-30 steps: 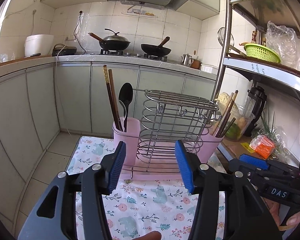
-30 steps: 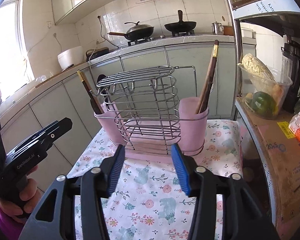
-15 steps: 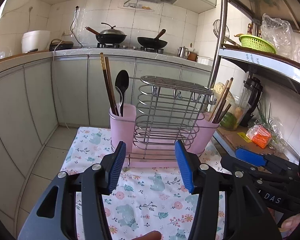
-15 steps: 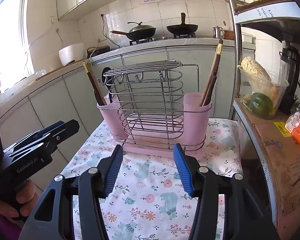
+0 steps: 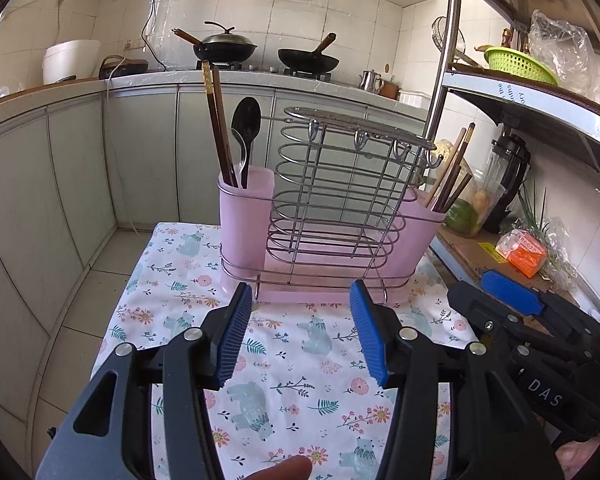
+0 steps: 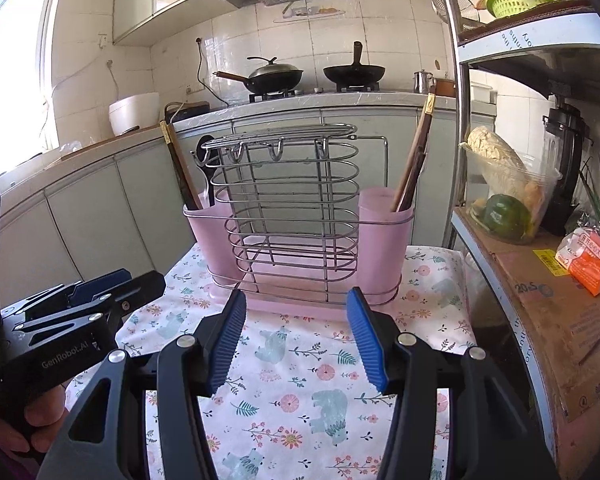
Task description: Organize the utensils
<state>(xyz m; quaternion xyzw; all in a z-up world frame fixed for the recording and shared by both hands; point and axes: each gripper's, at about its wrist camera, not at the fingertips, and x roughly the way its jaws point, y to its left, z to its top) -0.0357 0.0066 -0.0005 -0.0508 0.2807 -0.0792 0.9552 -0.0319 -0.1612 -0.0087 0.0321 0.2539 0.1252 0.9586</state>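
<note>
Left gripper (image 5: 296, 332): jaws apart, nothing between the blue pads; hovers over the floral cloth (image 5: 284, 364).
Right gripper (image 6: 296, 336): jaws apart, empty; also over the cloth, beside the left gripper.
Utensil rack (image 5: 332, 204): wire frame on a pink base, standing on the cloth just ahead of both sets of pads, not touched by either.
Left pink cup (image 5: 246, 216): ahead and left of the left gripper; holds dark chopsticks (image 5: 220, 128), a black spoon (image 5: 246, 120) and a clear spoon (image 5: 240, 152), all near upright.
Right pink cup (image 6: 384, 236): ahead and right of the right gripper; holds brown chopsticks (image 6: 414, 160) leaning right.
Middle wire basket: no utensils visible inside.
Shelf (image 6: 540, 280): to the right of both grippers, with a cardboard sheet and food items.
</note>
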